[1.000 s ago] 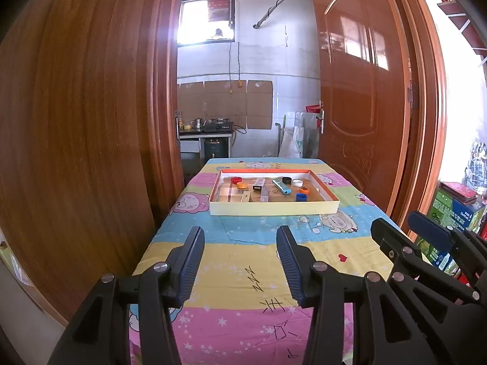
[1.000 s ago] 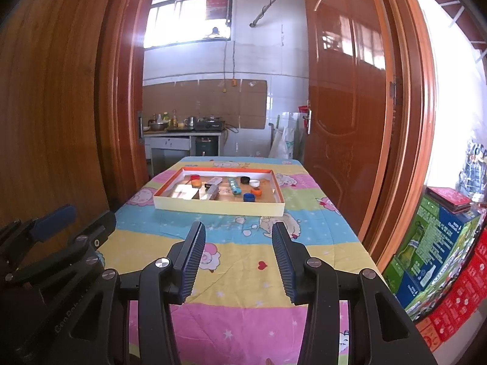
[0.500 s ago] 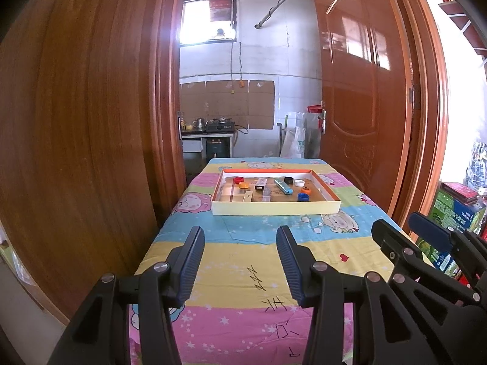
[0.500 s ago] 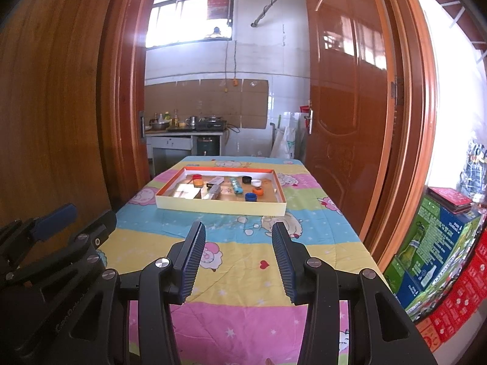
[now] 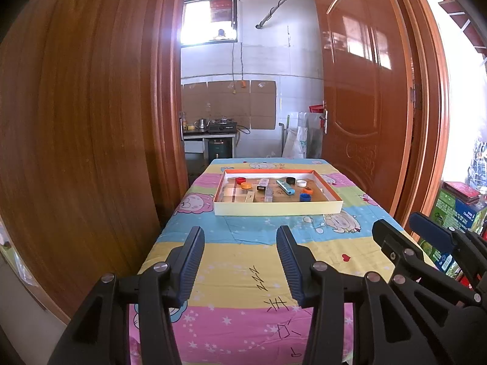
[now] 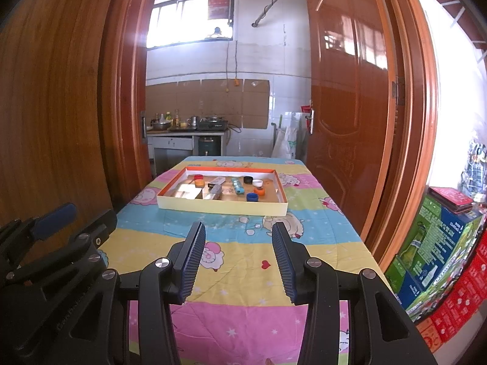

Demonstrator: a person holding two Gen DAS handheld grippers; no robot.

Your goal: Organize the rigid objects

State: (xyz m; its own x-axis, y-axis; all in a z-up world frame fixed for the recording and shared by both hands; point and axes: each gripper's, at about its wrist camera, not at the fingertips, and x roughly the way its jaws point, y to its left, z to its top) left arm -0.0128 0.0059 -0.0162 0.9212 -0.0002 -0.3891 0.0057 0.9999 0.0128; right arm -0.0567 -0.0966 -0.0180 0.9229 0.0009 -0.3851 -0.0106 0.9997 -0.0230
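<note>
A shallow cream box with an orange inner rim (image 5: 277,208) (image 6: 222,206) lies on the far half of a table with a cartoon cloth (image 5: 243,270). Inside it lie several bottle caps: red (image 5: 240,180), orange (image 5: 246,185), black (image 5: 290,180), white (image 5: 301,183), blue (image 5: 304,197). A light-blue stick (image 5: 285,186) and a small clear case (image 5: 269,193) lie there too. My left gripper (image 5: 240,261) is open and empty above the near end of the table. My right gripper (image 6: 237,258) is open and empty beside it.
A wooden door leaf (image 5: 76,137) stands close on the left and another open door (image 5: 365,97) on the right. Green and red cartons (image 6: 438,249) are stacked at the right of the table. A kitchen counter (image 6: 185,130) lies beyond.
Both grippers have shifted slightly; the view is almost the same. Jaws stay open and empty.
</note>
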